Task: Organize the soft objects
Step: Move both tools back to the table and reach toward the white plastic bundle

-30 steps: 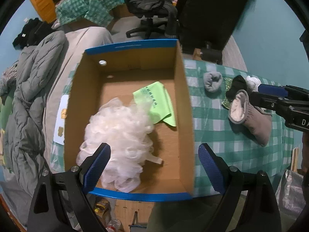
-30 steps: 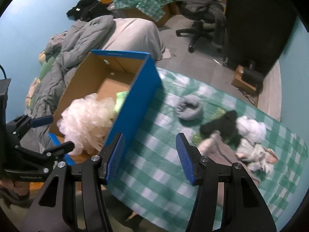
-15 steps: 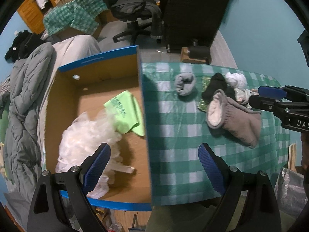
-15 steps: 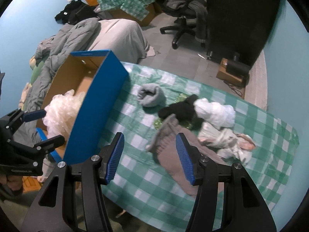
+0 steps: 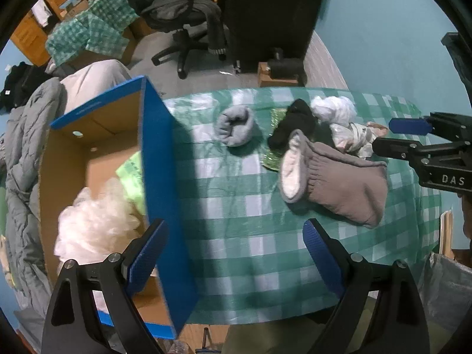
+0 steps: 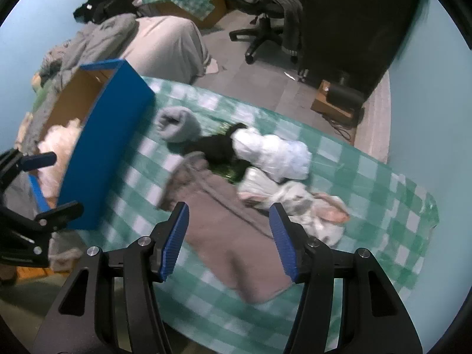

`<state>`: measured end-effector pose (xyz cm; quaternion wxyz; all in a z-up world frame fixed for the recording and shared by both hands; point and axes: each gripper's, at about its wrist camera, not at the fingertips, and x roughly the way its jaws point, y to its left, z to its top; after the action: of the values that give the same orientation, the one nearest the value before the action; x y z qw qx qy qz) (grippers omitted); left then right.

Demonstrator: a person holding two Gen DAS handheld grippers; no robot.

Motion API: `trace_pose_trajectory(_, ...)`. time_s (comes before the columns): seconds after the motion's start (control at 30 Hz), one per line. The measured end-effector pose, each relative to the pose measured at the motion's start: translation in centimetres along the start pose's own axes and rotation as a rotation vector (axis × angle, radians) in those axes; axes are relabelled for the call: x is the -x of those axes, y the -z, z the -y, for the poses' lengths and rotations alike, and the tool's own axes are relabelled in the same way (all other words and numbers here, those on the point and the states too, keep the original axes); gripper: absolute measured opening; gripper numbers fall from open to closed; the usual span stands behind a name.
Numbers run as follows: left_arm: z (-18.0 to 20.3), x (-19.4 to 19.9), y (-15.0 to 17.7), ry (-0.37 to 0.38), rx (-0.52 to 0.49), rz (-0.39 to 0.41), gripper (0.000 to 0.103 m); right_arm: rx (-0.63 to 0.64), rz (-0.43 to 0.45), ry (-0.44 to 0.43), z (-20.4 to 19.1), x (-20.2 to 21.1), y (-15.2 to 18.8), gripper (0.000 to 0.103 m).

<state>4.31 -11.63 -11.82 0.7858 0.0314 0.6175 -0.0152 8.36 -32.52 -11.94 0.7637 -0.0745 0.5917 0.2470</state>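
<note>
Soft things lie in two groups: at the left a box (image 5: 156, 159) on the desk (image 5: 236, 206) already holds a white puff (image 5: 94, 224) and a green cloth (image 5: 131, 174), while to its right a rolled grey sock (image 5: 236, 128), a black sock (image 5: 292, 124), a white bundle (image 6: 274, 155) and a big grey sock (image 6: 230, 230) lie loose. The left tool (image 5: 234, 253) hangs wide open and empty over the box's right wall. The right tool (image 6: 228, 240), half open and empty, hangs right above the big grey sock, whose long axis runs from upper left to lower right between the pads, so I judge the right hand is the nearer.
</note>
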Motion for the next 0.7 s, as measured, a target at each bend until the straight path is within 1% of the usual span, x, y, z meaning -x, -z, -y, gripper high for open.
trace_pose_trajectory(0.23,2.4,-2.2,-0.2,0.045,0.033,-0.042,0.093,0.082,-0.047,0.044,2.8,-1.9,0.1,0.057)
trace_pose_trajectory(0.47,4.4,-3.9,-0.6,0.081,0.056,-0.067,0.093,0.172,-0.079,0.050,4.3,-3.8,0.0,0.057)
trace_pose_trajectory(0.7,5.9,-6.0,-0.5,0.073,0.056,-0.117,0.093,0.240,-0.104,0.032,4.9,-5.8,-0.1,0.057)
